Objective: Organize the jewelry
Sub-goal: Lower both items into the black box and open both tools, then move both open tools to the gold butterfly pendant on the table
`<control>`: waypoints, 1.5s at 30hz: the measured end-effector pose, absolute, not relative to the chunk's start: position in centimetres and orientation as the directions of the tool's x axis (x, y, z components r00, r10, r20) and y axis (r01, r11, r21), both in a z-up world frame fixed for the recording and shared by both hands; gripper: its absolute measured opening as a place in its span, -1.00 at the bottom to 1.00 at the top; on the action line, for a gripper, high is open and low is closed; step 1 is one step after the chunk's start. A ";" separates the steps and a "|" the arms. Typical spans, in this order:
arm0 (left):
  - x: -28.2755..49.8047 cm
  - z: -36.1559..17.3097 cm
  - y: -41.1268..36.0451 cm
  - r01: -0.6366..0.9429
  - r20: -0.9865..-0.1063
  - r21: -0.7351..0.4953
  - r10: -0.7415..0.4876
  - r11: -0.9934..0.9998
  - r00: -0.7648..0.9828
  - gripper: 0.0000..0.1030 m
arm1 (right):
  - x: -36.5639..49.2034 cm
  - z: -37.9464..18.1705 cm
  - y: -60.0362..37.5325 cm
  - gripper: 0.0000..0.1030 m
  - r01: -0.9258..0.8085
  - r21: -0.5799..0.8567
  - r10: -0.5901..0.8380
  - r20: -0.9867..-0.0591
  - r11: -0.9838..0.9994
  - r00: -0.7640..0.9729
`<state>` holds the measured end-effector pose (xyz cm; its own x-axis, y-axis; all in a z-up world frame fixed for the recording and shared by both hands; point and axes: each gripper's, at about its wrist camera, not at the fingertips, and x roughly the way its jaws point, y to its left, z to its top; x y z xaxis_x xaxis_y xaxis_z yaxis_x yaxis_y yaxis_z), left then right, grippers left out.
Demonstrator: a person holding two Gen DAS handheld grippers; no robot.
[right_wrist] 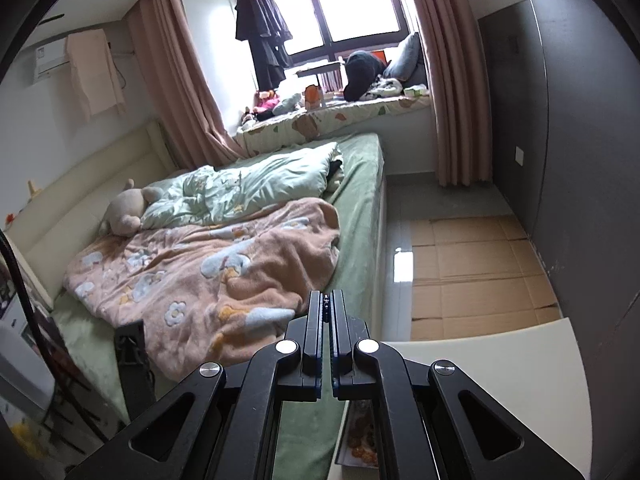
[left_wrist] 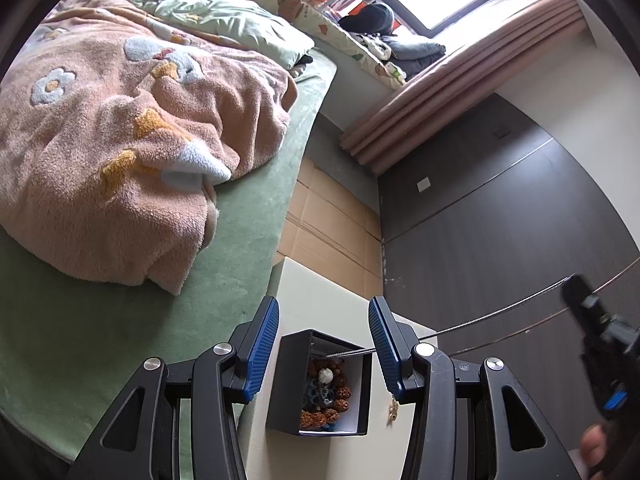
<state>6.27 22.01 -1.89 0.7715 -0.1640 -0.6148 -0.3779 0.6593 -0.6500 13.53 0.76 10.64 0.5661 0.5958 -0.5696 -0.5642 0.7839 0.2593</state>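
Note:
A small black jewelry box (left_wrist: 282, 384) stands open on a white table (left_wrist: 320, 300) and holds a brown bead bracelet (left_wrist: 326, 394) with a white bead. My left gripper (left_wrist: 323, 346) is open, its blue-padded fingers on either side of the box. A thin silver chain (left_wrist: 500, 312) runs taut from the box area to the right gripper (left_wrist: 576, 292) at the right edge. In the right wrist view my right gripper (right_wrist: 327, 300) is shut, with a bit of chain (right_wrist: 326, 303) pinched between its tips. A small gold earring (left_wrist: 393, 410) lies on the table beside the box.
A bed with green sheet (left_wrist: 248, 216) and pink fleece blanket (left_wrist: 120, 140) lies left of the table. Flattened cardboard (right_wrist: 472, 272) covers the floor. A dark wardrobe wall (left_wrist: 500, 220) stands to the right. A window seat with clutter (right_wrist: 360, 84) is far back.

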 end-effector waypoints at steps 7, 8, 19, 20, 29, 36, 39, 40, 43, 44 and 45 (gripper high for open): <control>6.1 -2.2 22.1 -0.398 -0.625 -0.644 -0.149 0.653 0.766 -0.06 | 14.4 6.2 0.3 -0.93 -0.558 0.306 0.607 -0.617 0.771 0.500; 6.2 -2.2 22.1 -0.398 -0.626 -0.642 -0.148 0.655 0.766 -0.06 | 14.5 5.6 0.4 -0.93 -0.561 0.310 0.609 -0.626 0.767 0.487; 7.3 -2.2 20.2 -0.384 -0.640 -0.618 -0.156 0.685 0.752 -0.06 | 16.2 1.5 -3.6 0.05 -0.506 0.373 0.599 -0.683 0.778 0.417; 7.5 -2.2 19.8 -0.380 -0.641 -0.615 -0.159 0.691 0.751 -0.06 | 16.2 1.3 -4.4 0.05 -0.496 0.371 0.592 -0.688 0.785 0.420; 9.6 -2.4 15.1 -0.324 -0.663 -0.568 -0.187 0.756 0.725 -0.06 | 17.6 -0.8 -12.2 0.18 -0.375 0.400 0.542 -0.709 0.836 0.452; 11.5 -3.4 10.1 -0.275 -0.707 -0.504 -0.208 0.819 0.675 -0.06 | 18.7 -5.3 -17.9 0.41 -0.234 0.504 0.553 -0.710 0.832 0.437; 12.3 -4.1 8.1 -0.254 -0.724 -0.484 -0.221 0.838 0.653 -0.06 | 19.4 -7.8 -19.3 0.41 -0.150 0.482 0.499 -0.771 0.863 0.395; 12.6 -4.4 7.4 -0.244 -0.729 -0.481 -0.229 0.842 0.645 -0.06 | 19.6 -8.4 -19.7 0.41 -0.127 0.475 0.485 -0.786 0.870 0.382; 13.5 -4.9 5.2 -0.215 -0.738 -0.471 -0.248 0.856 0.628 -0.06 | 20.1 -9.1 -20.9 0.41 -0.085 0.502 0.496 -0.789 0.861 0.361; 13.8 -5.1 4.4 -0.205 -0.741 -0.465 -0.251 0.861 0.623 -0.06 | 20.2 -9.2 -21.4 0.41 -0.077 0.508 0.499 -0.788 0.858 0.361; 14.0 -5.3 3.7 -0.196 -0.744 -0.459 -0.254 0.866 0.618 -0.06 | 20.3 -9.1 -21.9 0.41 -0.071 0.508 0.497 -0.788 0.858 0.363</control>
<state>14.04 3.71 -5.34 0.6175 -0.2544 -0.7443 -0.1963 0.8665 -0.4590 20.28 -21.85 -9.13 0.3627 0.4967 -0.7885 -0.0714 0.8584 0.5079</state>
